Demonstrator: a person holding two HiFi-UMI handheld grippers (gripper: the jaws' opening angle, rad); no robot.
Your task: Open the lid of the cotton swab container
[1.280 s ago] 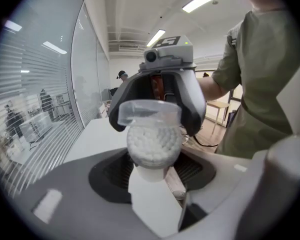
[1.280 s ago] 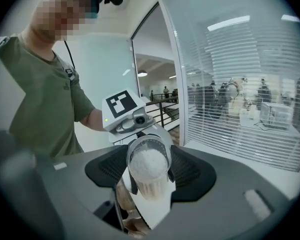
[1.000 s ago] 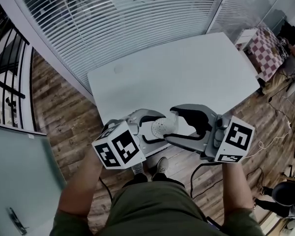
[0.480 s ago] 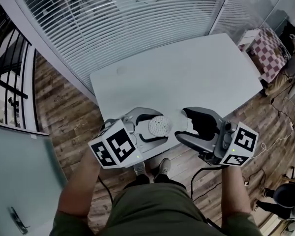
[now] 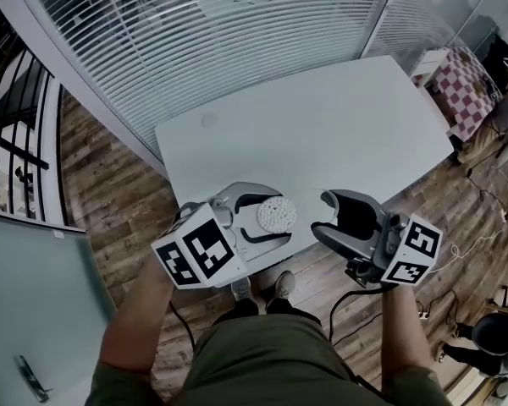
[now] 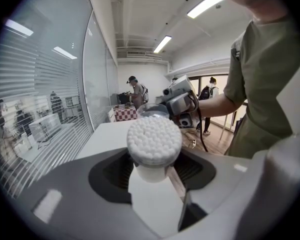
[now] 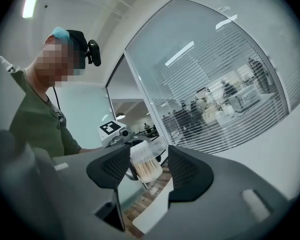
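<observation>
My left gripper (image 5: 269, 215) is shut on the cotton swab container (image 5: 277, 215), held just over the near edge of the white table (image 5: 322, 117). The container's top is uncovered and the white swab tips (image 6: 154, 140) face the head camera. My right gripper (image 5: 326, 216) stands a short way to the container's right. The clear lid (image 6: 152, 112) is off the container and sits between its jaws, which are closing on it. In the right gripper view the container (image 7: 146, 168) shows beyond the two dark pads.
A glass wall with blinds (image 5: 195, 32) runs behind the table. Wood floor (image 5: 110, 184) surrounds it, and the person's feet (image 5: 267, 288) are below the grippers. A checked cloth (image 5: 466, 87) lies at the far right, with other people standing further off.
The right gripper has pulled away to the right, taking the lid off the container. The left gripper has turned the container so that the bare swab tips point up.
</observation>
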